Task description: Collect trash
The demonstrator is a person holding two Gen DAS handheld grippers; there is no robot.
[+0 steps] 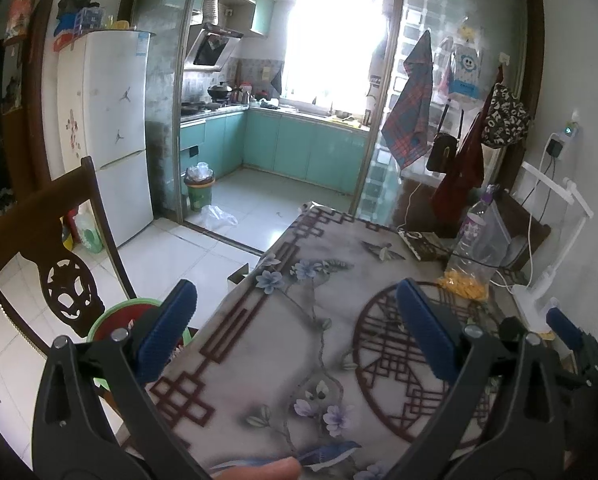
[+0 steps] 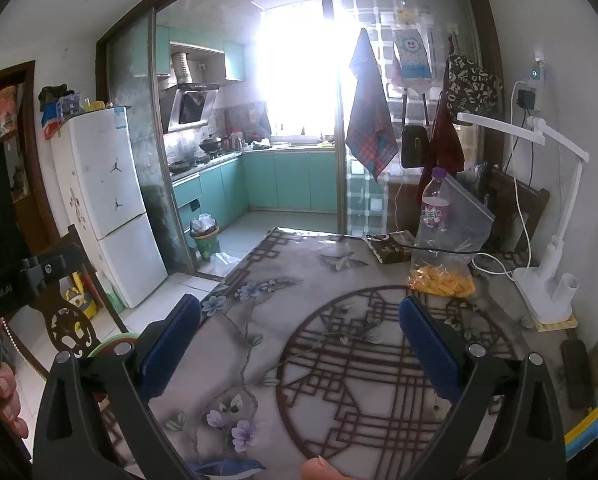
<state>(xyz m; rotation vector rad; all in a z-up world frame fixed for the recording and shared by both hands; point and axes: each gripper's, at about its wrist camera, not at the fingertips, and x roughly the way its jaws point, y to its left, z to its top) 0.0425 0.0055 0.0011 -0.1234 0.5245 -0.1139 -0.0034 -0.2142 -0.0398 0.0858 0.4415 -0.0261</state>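
A clear plastic bottle [image 2: 433, 208] with a purple label stands at the far right of the patterned table [image 2: 319, 280], beside a clear plastic bag [image 2: 445, 264] holding yellow pieces. A dark wrapper [image 2: 391, 246] lies just left of them. The same bottle [image 1: 473, 232], bag [image 1: 465, 282] and wrapper [image 1: 421, 244] show in the left wrist view. My left gripper [image 1: 295, 328] is open and empty above the table's left edge. My right gripper [image 2: 299, 340] is open and empty above the table's round pattern; its blue finger [image 1: 563, 326] shows at right in the left wrist view.
A white desk lamp [image 2: 547, 272] with cables stands at the table's right edge. A dark carved chair [image 1: 59, 276] is at the left with a green basin [image 1: 111, 320] behind it. A green trash bin [image 1: 199, 188] stands in the kitchen doorway next to a white fridge [image 1: 111, 128].
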